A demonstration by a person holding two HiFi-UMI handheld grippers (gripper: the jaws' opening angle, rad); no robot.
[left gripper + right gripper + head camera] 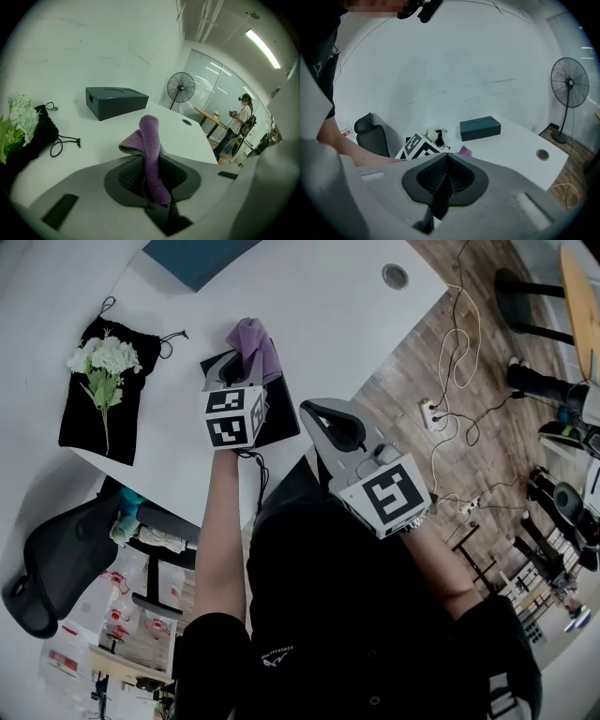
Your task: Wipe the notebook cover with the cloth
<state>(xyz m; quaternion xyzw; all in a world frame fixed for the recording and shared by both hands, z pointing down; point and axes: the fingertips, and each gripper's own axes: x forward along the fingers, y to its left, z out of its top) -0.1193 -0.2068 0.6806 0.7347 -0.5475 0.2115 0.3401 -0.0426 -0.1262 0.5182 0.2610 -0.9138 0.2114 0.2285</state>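
A black notebook lies at the near edge of the white table. My left gripper hovers over it, shut on a purple cloth that sticks out past the jaws. In the left gripper view the cloth stands folded between the pads of the left gripper; the notebook is hidden there. My right gripper is held right of the notebook, off the table edge, shut with nothing in it. The right gripper view shows its jaws pressed together, with the cloth beyond.
A teal box stands at the back of the table. White flowers lie on a black drawstring bag at the left. A black chair is below the table. Cables run over the wooden floor. A fan and a person stand far off.
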